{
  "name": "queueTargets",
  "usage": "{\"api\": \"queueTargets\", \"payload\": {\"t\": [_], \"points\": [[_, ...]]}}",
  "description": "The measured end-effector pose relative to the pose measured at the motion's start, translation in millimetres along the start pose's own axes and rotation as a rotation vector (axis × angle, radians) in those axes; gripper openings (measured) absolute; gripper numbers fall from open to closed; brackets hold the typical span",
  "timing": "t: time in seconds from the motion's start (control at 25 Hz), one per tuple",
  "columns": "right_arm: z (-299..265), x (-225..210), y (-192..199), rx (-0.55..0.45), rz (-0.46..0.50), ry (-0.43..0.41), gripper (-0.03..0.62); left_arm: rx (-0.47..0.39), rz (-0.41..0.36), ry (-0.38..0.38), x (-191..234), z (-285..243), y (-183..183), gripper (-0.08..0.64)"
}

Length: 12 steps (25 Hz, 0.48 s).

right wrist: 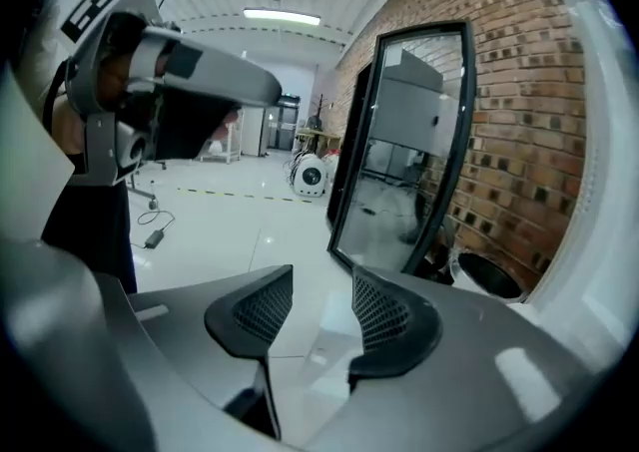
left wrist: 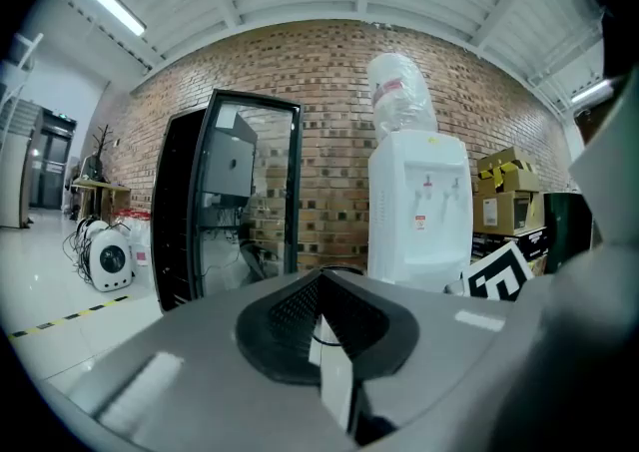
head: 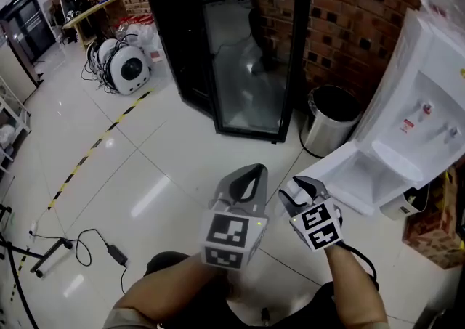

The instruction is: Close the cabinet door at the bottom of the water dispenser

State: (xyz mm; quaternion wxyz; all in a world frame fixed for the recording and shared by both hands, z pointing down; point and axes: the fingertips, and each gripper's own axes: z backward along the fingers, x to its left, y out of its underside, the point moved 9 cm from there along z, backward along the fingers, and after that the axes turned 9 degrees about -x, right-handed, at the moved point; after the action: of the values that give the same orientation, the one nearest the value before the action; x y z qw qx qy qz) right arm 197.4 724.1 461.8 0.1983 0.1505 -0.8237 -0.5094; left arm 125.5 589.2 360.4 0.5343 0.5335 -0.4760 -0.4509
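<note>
The white water dispenser [head: 429,102] stands at the right against the brick wall, with a bottle [left wrist: 399,91] on top. Its bottom cabinet door [head: 349,175] hangs open and swings out to the left over the floor. My right gripper [head: 301,188] is just left of the door's edge, apart from it, jaws open with nothing between them [right wrist: 321,285]. Beside it on the left, my left gripper [head: 251,171] is shut and empty, its pads meeting at the tip [left wrist: 319,280]. In the left gripper view the dispenser [left wrist: 419,211] is straight ahead.
A round steel trash can [head: 330,120] sits between the dispenser and a tall black glass-door cabinet [head: 232,44]. Cardboard boxes [head: 436,222] stand right of the dispenser. A white round appliance [head: 127,66], yellow-black floor tape [head: 94,146] and a cable with adapter [head: 109,251] lie to the left.
</note>
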Motion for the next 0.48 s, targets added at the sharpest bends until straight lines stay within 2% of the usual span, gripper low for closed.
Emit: {"api": "queueTargets", "payload": {"t": [0.16,0.48], "points": [[-2.2,8.8,10.1,0.084,0.048,-0.070,0.198,-0.007,0.008,0.010,-4.8,2.2,-3.3,0.000],[43.8,18.3,21.4,0.176,0.071,-0.078,0.160,0.010,0.023,0.055,-30.2,12.0,3.7,0.000]]}}
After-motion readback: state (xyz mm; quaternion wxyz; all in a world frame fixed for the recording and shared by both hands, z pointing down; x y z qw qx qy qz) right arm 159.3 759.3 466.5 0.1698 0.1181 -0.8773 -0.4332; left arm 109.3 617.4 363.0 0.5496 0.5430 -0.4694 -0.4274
